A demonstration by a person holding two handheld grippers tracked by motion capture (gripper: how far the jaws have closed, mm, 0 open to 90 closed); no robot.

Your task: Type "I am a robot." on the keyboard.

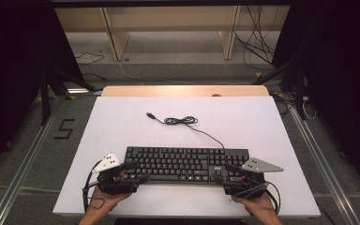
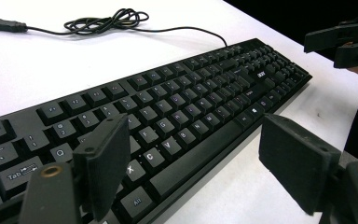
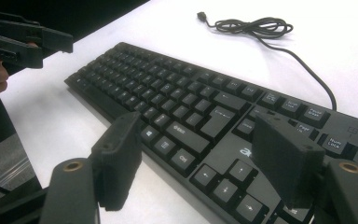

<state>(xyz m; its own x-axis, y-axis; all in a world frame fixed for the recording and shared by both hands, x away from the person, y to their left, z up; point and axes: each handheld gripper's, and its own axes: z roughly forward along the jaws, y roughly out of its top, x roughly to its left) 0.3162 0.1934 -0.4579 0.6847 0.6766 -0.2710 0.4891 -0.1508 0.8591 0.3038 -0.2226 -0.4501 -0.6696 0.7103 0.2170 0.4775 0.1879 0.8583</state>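
Left gripper view first: the left gripper [image 2: 196, 158] has its jaws spread wide, nothing between the pads, and they straddle the near edge of the keyboard [image 2: 168, 116] down at its Tab/Alt end. One jaw hangs over the X and Alt keys, the other sits out over bare table [image 2: 242, 186] just in front of the board. Can't quite tell whether that first pad touches the keys or only floats above them.

Same story from the right gripper view. The right gripper [image 3: 205, 158] is wide open and empty, one jaw out in front of the board and the other over the arrow-key and numpad end.

So the thing that matters: the keyboard's long axis runs left to right across the table, and from the high view each gripper, left [image 1: 130, 174] and right [image 1: 224, 172], sits at its own near corner, so neither hand is really nearer than the other. The board lies ahead of and partly under both sets of jaws. Looks to me like a two-handed grab or slide is being set up, one end each, and closing on the front edge would be the next call.

Farther out, the keyboard's cable [image 1: 187, 123] trails off the back right and bunches into a loose coil with the USB plug [image 1: 150, 115] lying free on the white surface, well apart from both grippers.
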